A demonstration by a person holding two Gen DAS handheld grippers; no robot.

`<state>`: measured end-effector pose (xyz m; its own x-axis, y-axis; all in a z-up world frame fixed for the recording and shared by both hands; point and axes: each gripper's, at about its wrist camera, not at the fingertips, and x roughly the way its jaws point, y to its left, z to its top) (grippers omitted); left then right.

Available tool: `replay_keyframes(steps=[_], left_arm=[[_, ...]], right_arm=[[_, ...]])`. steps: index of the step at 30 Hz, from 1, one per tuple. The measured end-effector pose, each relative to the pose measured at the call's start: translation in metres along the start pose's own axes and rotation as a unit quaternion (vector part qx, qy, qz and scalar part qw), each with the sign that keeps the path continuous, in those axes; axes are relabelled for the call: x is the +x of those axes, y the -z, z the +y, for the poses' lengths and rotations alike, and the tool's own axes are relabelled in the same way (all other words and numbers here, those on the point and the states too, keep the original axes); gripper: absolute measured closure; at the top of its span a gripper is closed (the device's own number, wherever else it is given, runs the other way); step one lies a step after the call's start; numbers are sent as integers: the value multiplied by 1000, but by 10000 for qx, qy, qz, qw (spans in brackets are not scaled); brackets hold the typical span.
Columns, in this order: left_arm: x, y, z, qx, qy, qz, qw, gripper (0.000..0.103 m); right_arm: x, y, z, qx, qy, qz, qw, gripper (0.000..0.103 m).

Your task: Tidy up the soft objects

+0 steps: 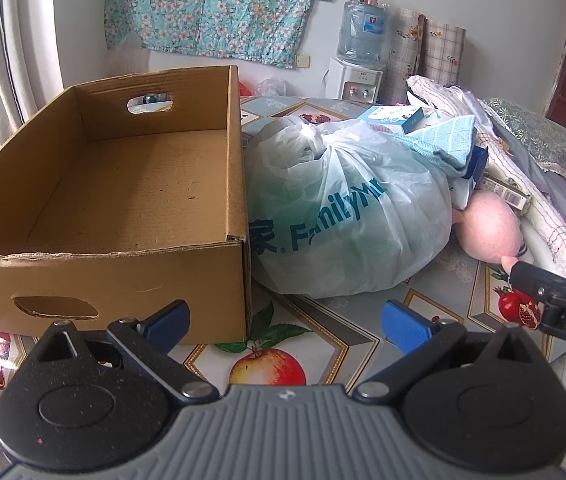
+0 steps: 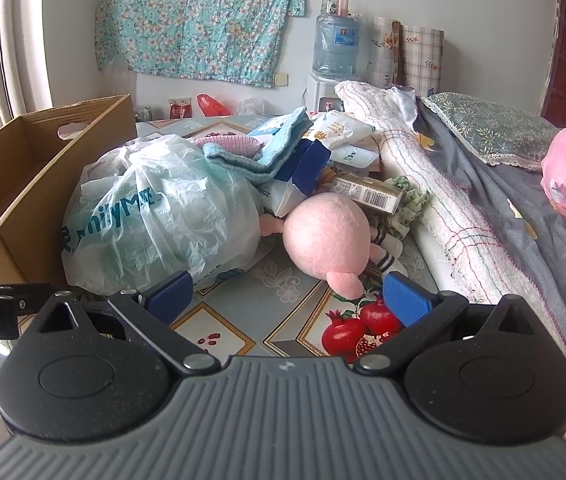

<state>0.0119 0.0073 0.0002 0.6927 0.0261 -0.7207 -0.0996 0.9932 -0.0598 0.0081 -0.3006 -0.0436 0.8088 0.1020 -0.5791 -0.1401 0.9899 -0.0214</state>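
Observation:
An empty cardboard box (image 1: pixel 123 184) stands on the fruit-print table cover (image 1: pixel 323 336), at the left in both views (image 2: pixel 23 184). Beside it lies a knotted white plastic bag (image 1: pixel 343 216) (image 2: pixel 155 220) with blue lettering. A pink plush toy (image 2: pixel 327 236) (image 1: pixel 487 228) lies to the bag's right, its small limb just in front of my right gripper (image 2: pixel 289 294), which is open and holds nothing. A blue towel (image 2: pixel 267 152) (image 1: pixel 447 140) tops the pile behind. My left gripper (image 1: pixel 285 318) is open too, near the box's front corner. The right gripper (image 1: pixel 555 296) shows at the left wrist view's right edge.
Packets and a small carton (image 2: pixel 367 192) lie in the pile behind the plush. A quilted blanket (image 2: pixel 435 184) and grey bedding (image 2: pixel 523 208) rise along the right. A water dispenser (image 1: pixel 359 60) stands against the far wall under a hanging floral cloth (image 1: pixel 211 4).

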Motion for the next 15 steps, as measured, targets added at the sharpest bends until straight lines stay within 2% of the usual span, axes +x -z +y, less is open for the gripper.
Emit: replay_keyframes(steps=[15], left_arm=[[-1,-2,2,-25,1,-12,10000,0]], right_arm=[[0,-2,0,-14,8,-2,10000,1]])
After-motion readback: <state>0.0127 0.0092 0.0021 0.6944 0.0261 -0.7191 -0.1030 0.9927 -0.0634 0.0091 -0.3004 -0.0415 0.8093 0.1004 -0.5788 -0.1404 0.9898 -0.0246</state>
